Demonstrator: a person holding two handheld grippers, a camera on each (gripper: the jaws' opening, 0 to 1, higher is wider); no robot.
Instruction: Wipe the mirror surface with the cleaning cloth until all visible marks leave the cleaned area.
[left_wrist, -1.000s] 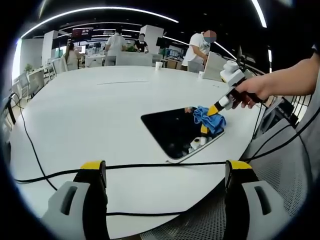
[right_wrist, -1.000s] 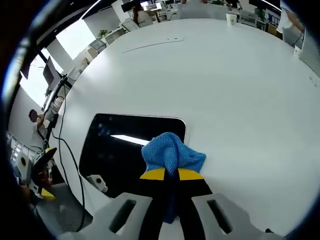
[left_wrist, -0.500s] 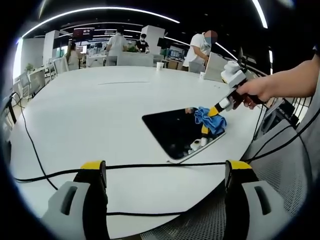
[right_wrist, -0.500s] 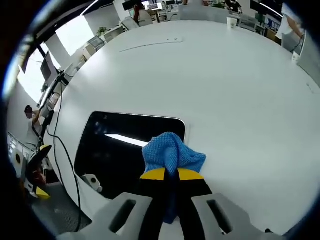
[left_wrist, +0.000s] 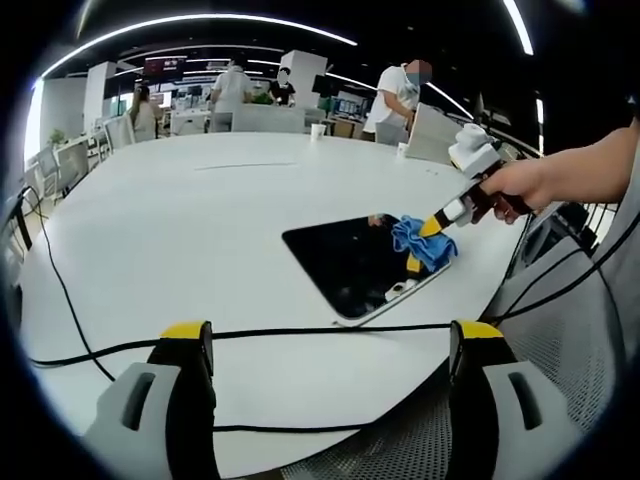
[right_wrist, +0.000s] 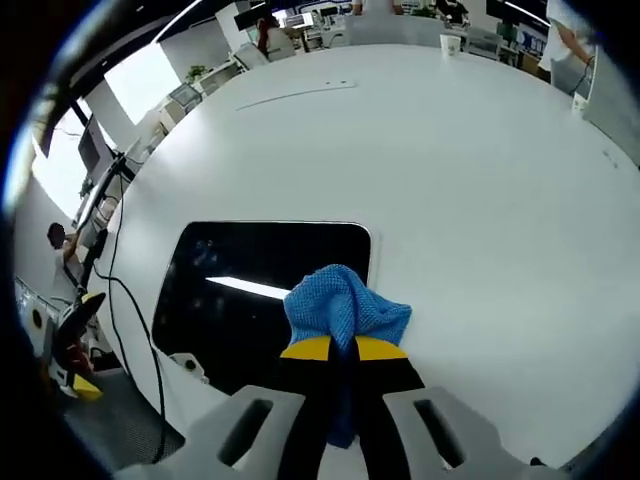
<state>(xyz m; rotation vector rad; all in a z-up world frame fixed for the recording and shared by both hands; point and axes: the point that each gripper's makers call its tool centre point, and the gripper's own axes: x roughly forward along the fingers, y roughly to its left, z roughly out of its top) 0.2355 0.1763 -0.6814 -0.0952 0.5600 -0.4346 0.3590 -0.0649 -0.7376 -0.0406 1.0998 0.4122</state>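
The right claw (right_wrist: 343, 350) is closed tight on the blue cloth (right_wrist: 343, 305), with the cloth bunched between its yellow tips. The cloth presses on the dark mirror (right_wrist: 255, 290), which lies flat on the white counter (right_wrist: 450, 180). Since a moment ago the cloth has slid a little along the mirror's edge, closer to the near corner, so the wiping is still going on. The left claw (left_wrist: 325, 345) hangs open and empty by the counter edge, above a black cable (left_wrist: 300, 331). I cannot tell if any marks are left.
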